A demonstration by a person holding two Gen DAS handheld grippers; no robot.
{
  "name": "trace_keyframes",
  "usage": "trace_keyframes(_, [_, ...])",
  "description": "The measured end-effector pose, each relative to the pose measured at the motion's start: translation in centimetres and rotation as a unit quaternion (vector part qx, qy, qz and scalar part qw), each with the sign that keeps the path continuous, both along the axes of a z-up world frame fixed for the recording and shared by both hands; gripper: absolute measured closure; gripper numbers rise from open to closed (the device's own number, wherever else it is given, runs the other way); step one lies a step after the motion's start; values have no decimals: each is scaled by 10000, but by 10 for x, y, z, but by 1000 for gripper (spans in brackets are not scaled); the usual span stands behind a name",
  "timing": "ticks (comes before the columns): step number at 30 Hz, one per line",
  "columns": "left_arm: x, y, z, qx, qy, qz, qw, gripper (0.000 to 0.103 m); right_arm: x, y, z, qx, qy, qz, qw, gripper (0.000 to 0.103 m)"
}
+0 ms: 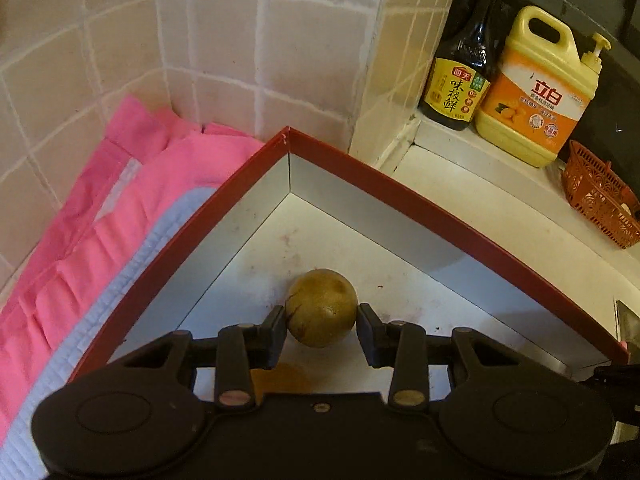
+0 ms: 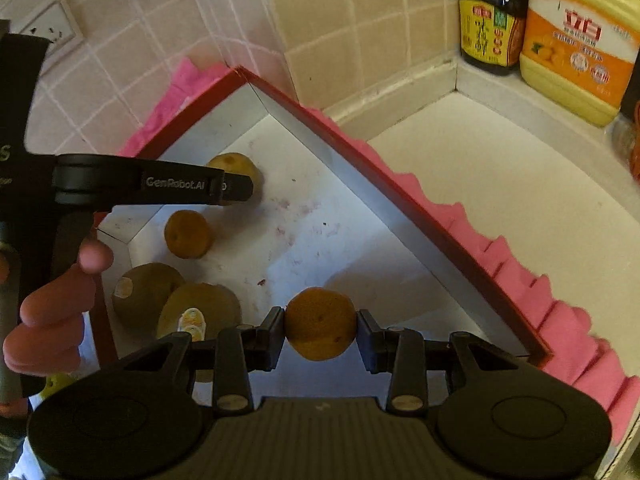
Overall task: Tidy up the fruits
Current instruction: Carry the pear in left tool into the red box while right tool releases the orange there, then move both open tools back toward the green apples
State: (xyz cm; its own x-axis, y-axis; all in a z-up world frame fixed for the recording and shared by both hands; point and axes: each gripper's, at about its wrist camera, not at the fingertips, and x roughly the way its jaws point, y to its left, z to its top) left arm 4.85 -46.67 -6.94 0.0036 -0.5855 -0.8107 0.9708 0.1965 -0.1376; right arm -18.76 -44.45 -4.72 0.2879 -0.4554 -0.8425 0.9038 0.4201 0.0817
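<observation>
Orange fruit [image 2: 320, 324] sits clamped between the right gripper [image 2: 321, 330] fingers, hanging over the near, bare part of the red box [image 2: 404, 200], with the other fruits lying off to its left. Further left and farther in, the left gripper [image 1: 321, 325] is closed on a brownish round fruit [image 1: 321, 307], low over the box floor. I'd judge the right one nearer the open floor, so its release goes straight down.

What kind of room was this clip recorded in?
Most likely a home kitchen counter. The walls are tiled, and a dark sauce bottle stands beside a yellow dish soap jug on a ledge in the corner. Fruit is being sorted into a red-rimmed box on the counter.
</observation>
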Motion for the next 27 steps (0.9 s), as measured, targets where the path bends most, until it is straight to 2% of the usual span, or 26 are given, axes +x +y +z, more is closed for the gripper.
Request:
trace_keyframes(6, [-2,-2,0,-24,-69,-64,10000,55,3,-3,-4,-39,125,2,9999,62])
trace_keyframes(8, [-4,-1,1,-47,-31,-107,9999,43,2,-3,-4,-14,113,-2,9999,62])
trace_keyframes(9, [-5,0,2,-99,-4,-137,9999,32,2,-3,-4,-1,100,-21,9999,62])
trace_keyframes(10, [-6,2,5,-163,-18,-155,9997,28,1,-3,-3,3,76,-45,10000,62])
trace_keyframes(14, [-10,8,14,-250,-71,-203,9995,28,-7,1,5,-54,-48,-104,9999,52])
trace_keyframes(21, [-17,37,41,-512,-135,-167,9985,28,-15,16,31,-281,-163,-83,9994,52])
trace_keyframes(27, [-8,97,78,-858,-263,231,9957,27,-5,39,59,-497,-337,153,9981,52])
